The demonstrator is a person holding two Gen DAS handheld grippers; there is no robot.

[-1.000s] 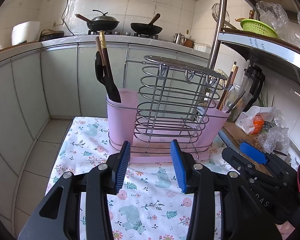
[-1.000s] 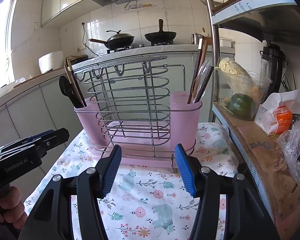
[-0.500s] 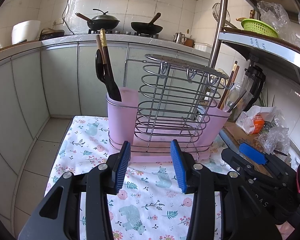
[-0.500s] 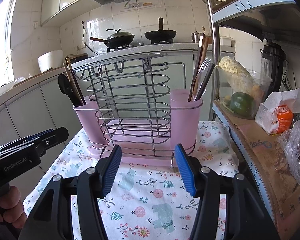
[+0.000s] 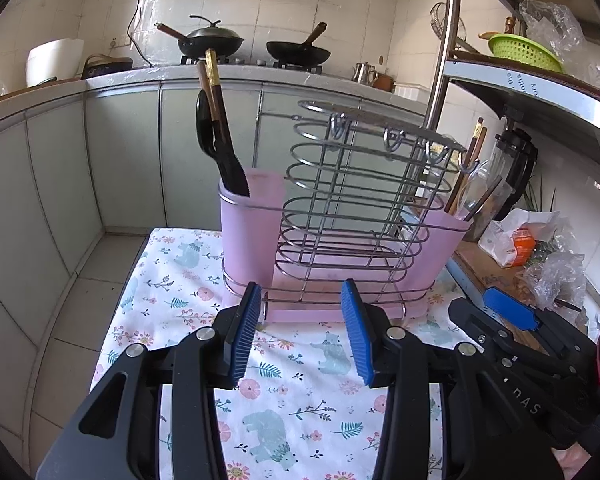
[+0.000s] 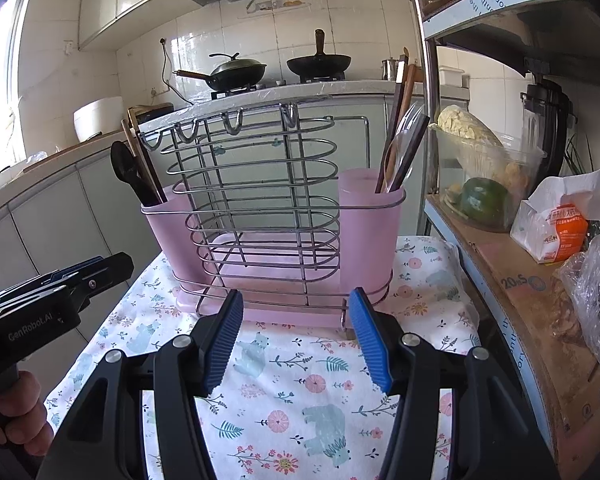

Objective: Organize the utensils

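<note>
A wire rack with pink cups [image 5: 340, 236] stands on a floral cloth [image 5: 284, 400]; it also shows in the right wrist view [image 6: 272, 236]. The left cup holds a black spoon [image 5: 216, 148] and chopsticks [image 5: 214, 92]. The right cup holds chopsticks and a clear spoon [image 6: 400, 152]. My left gripper [image 5: 302, 334] is open and empty, just in front of the rack. My right gripper [image 6: 296, 340] is open and empty, also in front of the rack. Each gripper shows at the other view's edge.
A metal shelf pole [image 5: 440, 64] and shelves stand to the right, with a blender [image 6: 548, 128], a vegetable container [image 6: 484, 172] and bags [image 6: 560, 232]. Cabinets and a stove with pans [image 5: 212, 40] lie behind. Floor tiles [image 5: 80, 312] lie left of the table.
The rack has shifted slightly in both views as the grippers drift a little. Both grippers stay open and empty.
</note>
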